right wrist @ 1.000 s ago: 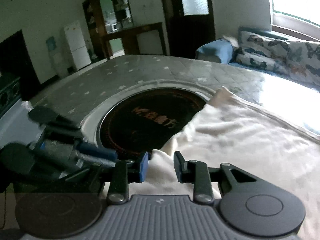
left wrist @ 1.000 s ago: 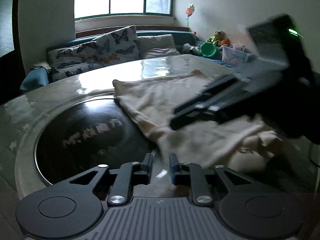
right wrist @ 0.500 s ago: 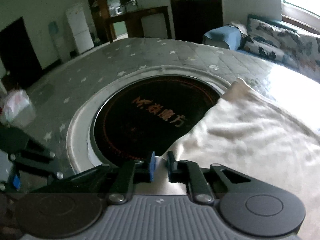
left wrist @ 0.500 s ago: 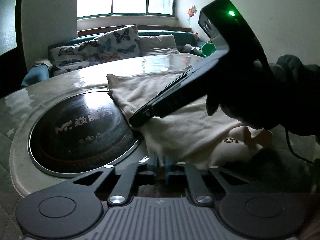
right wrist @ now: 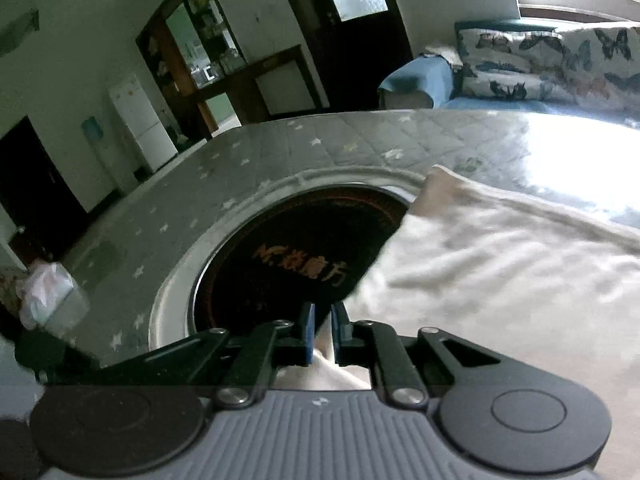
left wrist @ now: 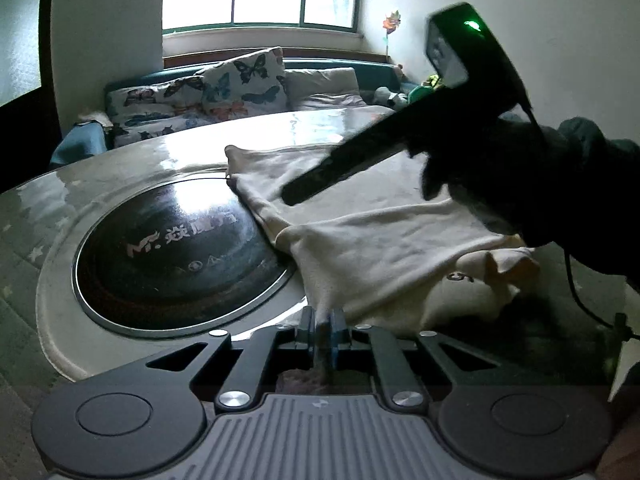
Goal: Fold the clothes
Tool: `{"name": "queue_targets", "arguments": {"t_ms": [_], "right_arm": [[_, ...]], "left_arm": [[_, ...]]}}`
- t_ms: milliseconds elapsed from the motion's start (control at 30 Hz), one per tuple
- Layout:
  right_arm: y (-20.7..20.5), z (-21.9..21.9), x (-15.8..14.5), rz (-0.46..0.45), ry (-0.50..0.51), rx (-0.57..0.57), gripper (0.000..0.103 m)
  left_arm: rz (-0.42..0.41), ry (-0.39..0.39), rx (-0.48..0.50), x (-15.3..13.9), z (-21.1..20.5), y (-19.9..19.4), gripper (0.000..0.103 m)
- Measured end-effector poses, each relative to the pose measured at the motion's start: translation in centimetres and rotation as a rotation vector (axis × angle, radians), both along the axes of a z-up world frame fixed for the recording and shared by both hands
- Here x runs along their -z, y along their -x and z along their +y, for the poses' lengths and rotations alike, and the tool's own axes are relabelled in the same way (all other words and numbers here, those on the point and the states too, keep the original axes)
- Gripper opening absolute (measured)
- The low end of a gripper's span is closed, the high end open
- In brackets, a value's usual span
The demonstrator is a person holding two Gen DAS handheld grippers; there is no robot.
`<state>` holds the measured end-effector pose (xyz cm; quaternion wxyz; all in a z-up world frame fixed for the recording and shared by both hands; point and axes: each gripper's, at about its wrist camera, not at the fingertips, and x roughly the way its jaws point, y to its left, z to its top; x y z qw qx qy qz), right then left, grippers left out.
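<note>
A cream garment (left wrist: 384,236) lies on the round table, partly over the black cooktop disc (left wrist: 172,248). My left gripper (left wrist: 323,326) is shut on the garment's near corner, and the cloth is pulled taut from the pads. My right gripper (right wrist: 323,330) is shut on another edge of the same garment (right wrist: 500,272), which runs between its blue pads. In the left wrist view the right gripper's dark body (left wrist: 400,140) hangs above the cloth, raised and tilted.
The table (right wrist: 280,152) has a grey star-patterned cover and a metal ring around the cooktop (right wrist: 296,268). A sofa with butterfly cushions (left wrist: 240,84) stands behind the table. A plastic bag (right wrist: 44,292) sits at the left.
Both grippers have closed on the garment's edge. The right gripper has risen and moved right, lifting the cloth off part of the cooktop.
</note>
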<state>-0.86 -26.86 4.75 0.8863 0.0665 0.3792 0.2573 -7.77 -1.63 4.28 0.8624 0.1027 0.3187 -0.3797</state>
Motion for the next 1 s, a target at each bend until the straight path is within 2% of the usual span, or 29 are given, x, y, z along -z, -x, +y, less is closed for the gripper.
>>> {"name": "queue_targets", "arguments": {"t_ms": [267, 400, 467, 533, 733, 800, 867, 1000], "right_arm": [[3.7, 2.0, 1.2, -0.063, 0.146, -0.076, 0.01], [4.8, 2.4, 0.9, -0.091, 0.154, -0.088, 0.01], [5.5, 1.6, 0.3, -0.112, 0.154, -0.062, 0.01], [6.0, 0.3, 0.2, -0.114, 0.158, -0.018, 0.01], [6.9, -4.1, 1.4, -0.076, 0.132, 0.131, 0.011], [7.5, -5.5, 1.4, -0.088, 0.105, 0.172, 0.012], [8.2, -6.9, 1.2, -0.095, 0.094, 0.227, 0.019], [9.6, -8.9, 1.3, -0.094, 0.09, 0.285, 0.02]], "left_arm": [[-0.029, 0.048, -0.046, -2.1, 0.3, -1.4, 0.009], [-0.045, 0.052, -0.032, -2.9, -1.1, -2.3, 0.01], [-0.048, 0.046, -0.017, -3.0, -2.2, -2.6, 0.01], [-0.04, 0.047, -0.004, -2.8, -3.4, -3.1, 0.018], [0.013, 0.028, 0.033, -0.5, -7.5, -4.8, 0.019], [0.03, 0.013, 0.023, 0.2, -7.9, -5.4, 0.019], [0.042, 0.005, 0.015, 0.8, -7.7, -5.8, 0.019], [0.052, -0.001, 0.015, 1.3, -7.0, -6.0, 0.018]]}}
